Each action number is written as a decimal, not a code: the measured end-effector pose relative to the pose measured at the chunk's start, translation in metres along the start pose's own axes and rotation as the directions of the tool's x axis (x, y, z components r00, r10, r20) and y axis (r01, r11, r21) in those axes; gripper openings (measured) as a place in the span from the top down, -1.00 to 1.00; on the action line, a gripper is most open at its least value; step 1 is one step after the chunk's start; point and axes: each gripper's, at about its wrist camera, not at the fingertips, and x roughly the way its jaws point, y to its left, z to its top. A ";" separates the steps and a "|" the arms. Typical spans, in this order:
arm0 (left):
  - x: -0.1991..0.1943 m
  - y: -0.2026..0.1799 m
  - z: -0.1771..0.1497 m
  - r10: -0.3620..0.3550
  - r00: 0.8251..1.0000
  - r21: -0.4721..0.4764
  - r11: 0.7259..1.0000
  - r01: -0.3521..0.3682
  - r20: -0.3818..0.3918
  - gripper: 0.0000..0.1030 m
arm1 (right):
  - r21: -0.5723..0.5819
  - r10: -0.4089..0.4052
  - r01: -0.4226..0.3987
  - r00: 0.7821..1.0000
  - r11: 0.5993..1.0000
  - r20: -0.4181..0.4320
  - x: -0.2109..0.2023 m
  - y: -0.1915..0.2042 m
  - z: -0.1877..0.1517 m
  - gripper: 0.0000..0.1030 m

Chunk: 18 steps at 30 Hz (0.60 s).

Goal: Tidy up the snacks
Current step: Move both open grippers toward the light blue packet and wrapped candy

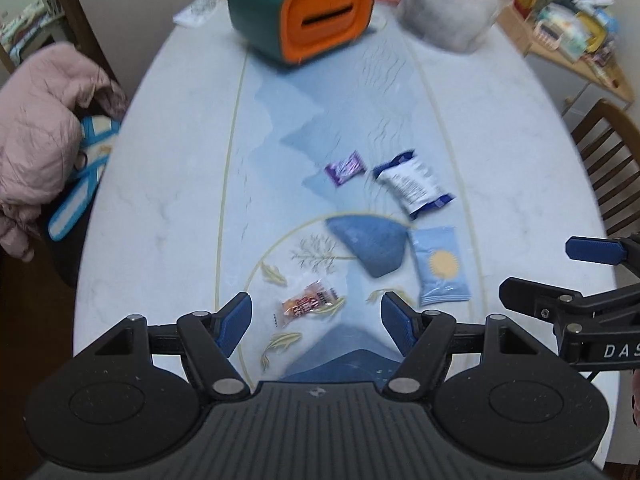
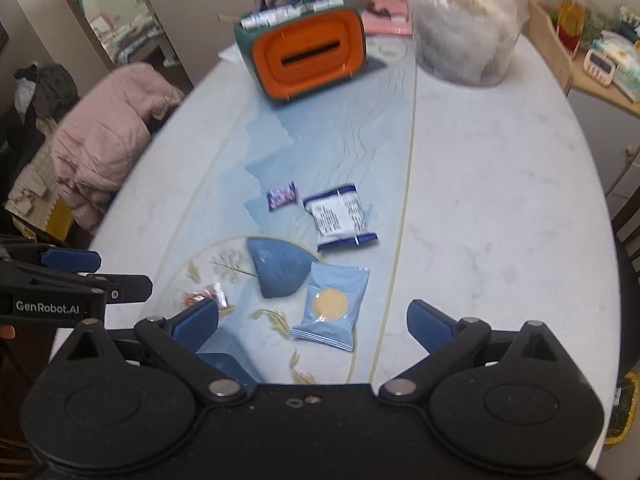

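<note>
Seemingly at the reach-in stage, both tongs hang apart and empty, the left tongs (image 1: 316, 320) over the orange-wrapped candy (image 1: 308, 303), the right tongs (image 2: 313, 326) over the sun-printed packet (image 2: 331, 306) on the bench (image 2: 500, 200), so each next needs lowering and closing.

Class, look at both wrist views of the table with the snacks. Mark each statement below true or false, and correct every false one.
1. Both grippers are open and hold nothing. True: the left gripper and the right gripper stand open over the table.
2. The light blue packet with a sun lies inside the orange-fronted box. False: it lies on the table, far from the box.
3. A small purple candy lies beside the white and dark blue packet. True.
4. The orange wrapped candy is clamped between the left gripper's fingers. False: it lies on the table, untouched.
5. A pink jacket covers the snacks. False: it lies off the table's edge.
</note>
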 end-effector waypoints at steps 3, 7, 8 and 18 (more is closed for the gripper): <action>0.025 0.004 0.004 0.012 0.999 -0.001 1.000 -0.012 -0.042 -0.38 | 0.003 -0.004 0.004 0.999 1.000 -0.039 0.025 -0.005 0.000 -0.95; 0.053 0.002 0.005 0.026 0.995 0.066 0.998 -0.020 -0.093 -0.38 | 0.001 -0.002 0.002 0.996 1.000 -0.087 0.052 -0.009 -0.002 -0.94; 0.059 0.002 0.005 0.027 0.994 0.080 0.997 -0.019 -0.104 -0.38 | 0.000 0.001 -0.001 0.995 1.000 -0.100 0.059 -0.010 -0.002 -0.94; 0.097 -0.001 0.001 0.050 0.991 0.212 0.977 -0.022 -0.127 -0.37 | 0.018 -0.009 0.012 0.987 1.000 -0.163 0.102 -0.010 -0.007 -0.81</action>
